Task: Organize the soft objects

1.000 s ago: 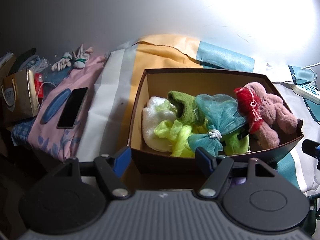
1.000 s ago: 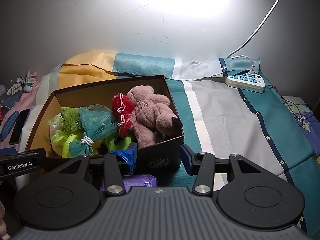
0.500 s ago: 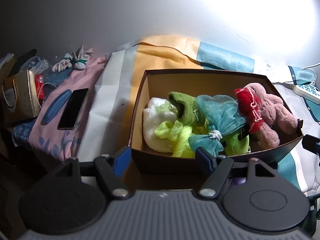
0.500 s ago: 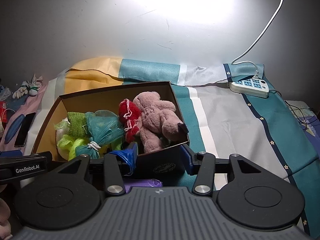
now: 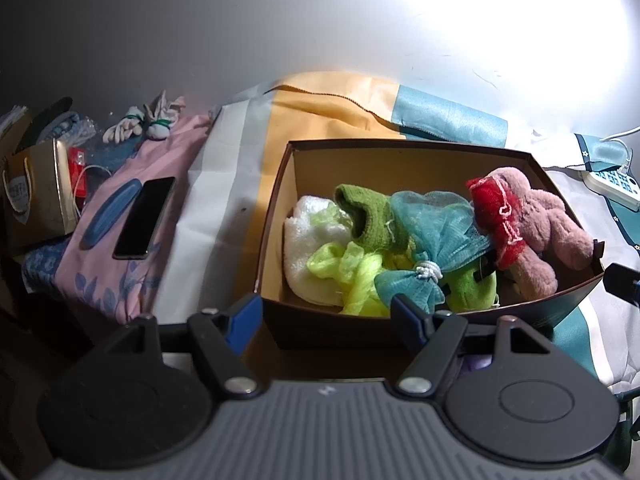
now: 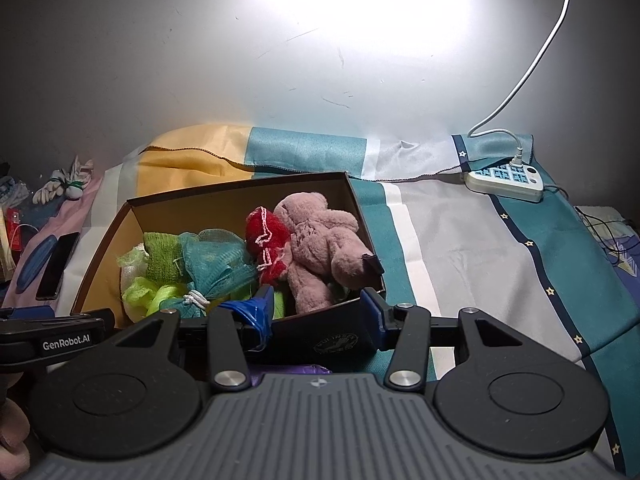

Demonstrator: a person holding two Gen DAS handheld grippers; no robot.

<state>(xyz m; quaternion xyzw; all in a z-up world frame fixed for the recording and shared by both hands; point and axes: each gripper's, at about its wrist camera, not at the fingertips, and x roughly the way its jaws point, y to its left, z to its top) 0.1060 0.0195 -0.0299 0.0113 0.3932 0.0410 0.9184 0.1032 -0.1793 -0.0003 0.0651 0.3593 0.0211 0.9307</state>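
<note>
Box (image 5: 276,216) sits on a striped bedspread (image 6: 460,248), brown outside, tan inside, open top, packed with soft items. Far right inside: pink plush toy (image 6: 320,240), leaning on the right wall. Just left of it and touching: red knitted piece (image 6: 266,236). Middle: teal mesh pouf (image 5: 436,232) tied with a white cord. Left of that: green knit sock (image 5: 368,216), yellow-green mesh (image 5: 348,268) under it, white towel (image 5: 308,240) against the left wall.

Left gripper (image 5: 326,312) hangs at the box's near wall, jaws wide apart, nothing between the pads but the box's near-left corner; no grip visible. Right gripper (image 6: 316,308) straddles the near-right corner, jaws about half open, one finger inside the box, one outside; cannot tell if the pads press the wall.

Off the box, left: black phone (image 5: 144,212) flat on pink cloth (image 5: 120,264), gold paper bag (image 5: 36,200) farther left, white gloves (image 5: 128,128) by the wall. Far right: power strip (image 6: 506,178), cable plugged in.
</note>
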